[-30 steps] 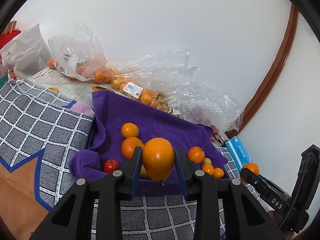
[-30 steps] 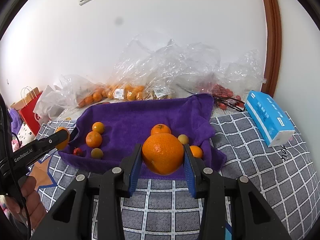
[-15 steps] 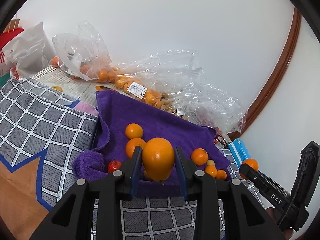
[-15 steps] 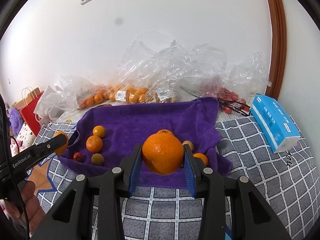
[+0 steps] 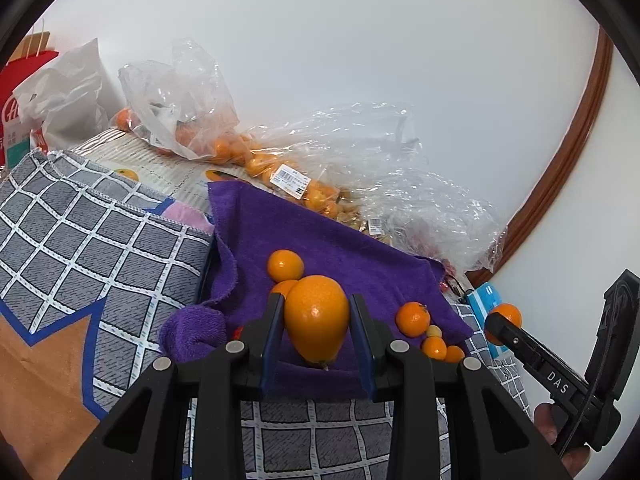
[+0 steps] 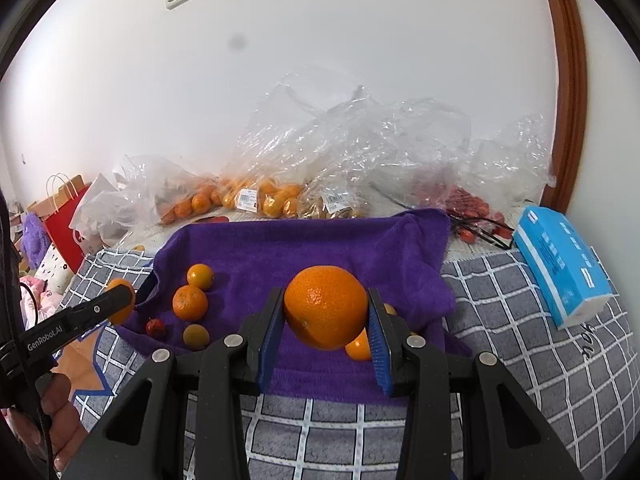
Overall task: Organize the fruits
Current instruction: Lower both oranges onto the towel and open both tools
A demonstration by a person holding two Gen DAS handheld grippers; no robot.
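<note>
Drifted slightly toward purple towel (image 6: 304, 248) with right gripper (image 6: 326, 316) pinching big orange (image 6: 325, 307), left gripper (image 5: 316, 320) clamping egg-shaped orange fruit (image 5: 316, 318), possibly a lemon.

Centre of purple towel (image 6: 304, 252) bare and passable; loose oranges (image 6: 190, 302) crowd its left; plastic bags (image 6: 360, 152) block the rear; blue box (image 6: 560, 264) flanks right

Each wrist camera looks forward and slightly downward along its own fingers, close above the bedding; both views share the purple towel (image 5: 328, 248) (image 6: 304, 248). Each also catches the other gripper at its edge.
</note>
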